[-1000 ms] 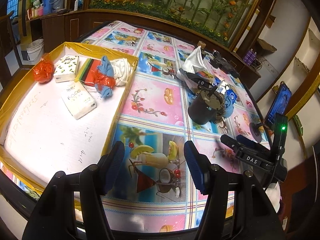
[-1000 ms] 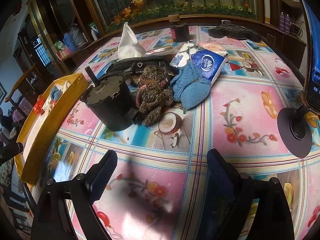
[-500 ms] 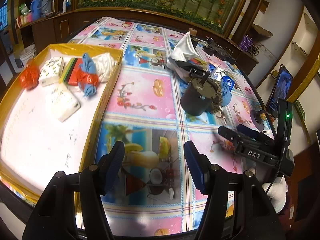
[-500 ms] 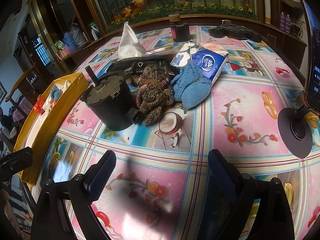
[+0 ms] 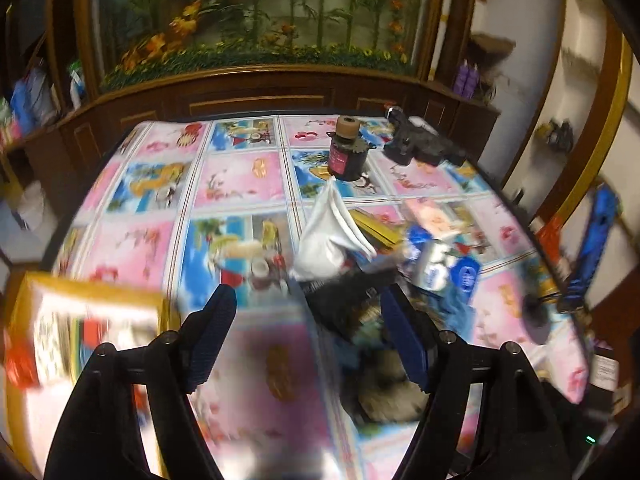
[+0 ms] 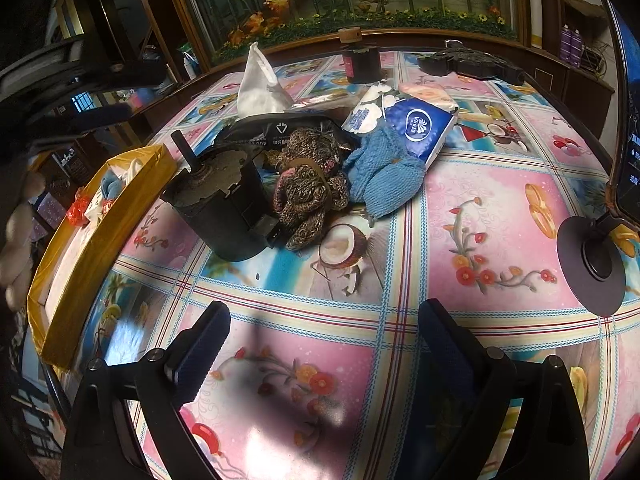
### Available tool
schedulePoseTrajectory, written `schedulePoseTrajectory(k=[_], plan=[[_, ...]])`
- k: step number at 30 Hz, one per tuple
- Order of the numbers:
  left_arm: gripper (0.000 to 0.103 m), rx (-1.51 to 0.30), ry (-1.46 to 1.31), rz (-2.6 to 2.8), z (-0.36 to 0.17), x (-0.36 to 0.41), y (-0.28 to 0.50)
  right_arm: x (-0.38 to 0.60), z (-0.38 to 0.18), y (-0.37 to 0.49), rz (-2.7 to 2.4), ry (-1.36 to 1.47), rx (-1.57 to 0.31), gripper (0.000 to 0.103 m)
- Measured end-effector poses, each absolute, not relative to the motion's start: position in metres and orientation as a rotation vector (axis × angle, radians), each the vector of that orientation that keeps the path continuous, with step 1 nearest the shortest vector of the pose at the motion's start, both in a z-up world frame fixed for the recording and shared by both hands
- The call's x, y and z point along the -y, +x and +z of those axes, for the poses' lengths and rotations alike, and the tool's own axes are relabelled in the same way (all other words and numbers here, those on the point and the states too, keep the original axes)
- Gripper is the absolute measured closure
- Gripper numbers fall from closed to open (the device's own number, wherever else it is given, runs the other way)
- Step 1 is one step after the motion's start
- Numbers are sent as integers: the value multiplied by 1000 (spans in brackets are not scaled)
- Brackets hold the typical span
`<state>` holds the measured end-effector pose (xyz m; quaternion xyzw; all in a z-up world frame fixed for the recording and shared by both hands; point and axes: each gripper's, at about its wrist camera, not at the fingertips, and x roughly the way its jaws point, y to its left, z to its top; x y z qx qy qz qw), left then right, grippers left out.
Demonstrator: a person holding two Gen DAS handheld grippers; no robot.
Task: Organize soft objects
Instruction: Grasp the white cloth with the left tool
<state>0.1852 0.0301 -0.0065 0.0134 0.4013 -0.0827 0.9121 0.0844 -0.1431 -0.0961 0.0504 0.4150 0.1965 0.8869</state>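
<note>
Left hand-held gripper [image 5: 308, 334]: jaws are opening over the tabletop [image 5: 240, 178], nothing between them; this view is badly smeared.
Right hand-held gripper [image 6: 324, 344]: wide apart, empty, hanging above a bare pink square of the cloth.
Pile of soft things: sits ahead of the right hand-held gripper, well clear of its fingertips, left of centre in its view.
Brown knit piece [image 6: 310, 190]: bunched, touching the black pot [image 6: 220, 208] on its left and the blue knit on its right; its long axis runs from far to near, toward the gripper.
Blue knit piece [image 6: 386, 172]: folded, lying just beside the brown one, partly over the blue tissue pack [image 6: 416, 128]; long axis slants from far right to near left.
White cloth [image 5: 330, 236]: stands up in a peak, tip pointing up and away; in the left view it lies ahead of the jaws, slightly right of centre.
Yellow tray [image 6: 92, 240]: at the left edge of the tabletop, holding a blue cloth [image 6: 112, 184] and a red bundle [image 6: 78, 210] at its far end.
</note>
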Motion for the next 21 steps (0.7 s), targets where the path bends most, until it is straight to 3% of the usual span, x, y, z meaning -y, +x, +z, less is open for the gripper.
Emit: schedulePoseTrajectory(k=[10,11,12,13,21], plan=[[30,-927,99,-230,-48,3,260,145,-97,86,424,116,-862,3],[45,-957,80,-244,-53,4,264,144,-97,86,425,117,-862,3],[75,-985,64,-249,-57,5,267,145,-97,86,426,119,-861,3],[87,-1008,54,-248,-61,5,267,145,-97,86,427,120,-861,3],[94,-928,-19,-251,-38,-13,235,145,-96,86,429,125,-861,2]])
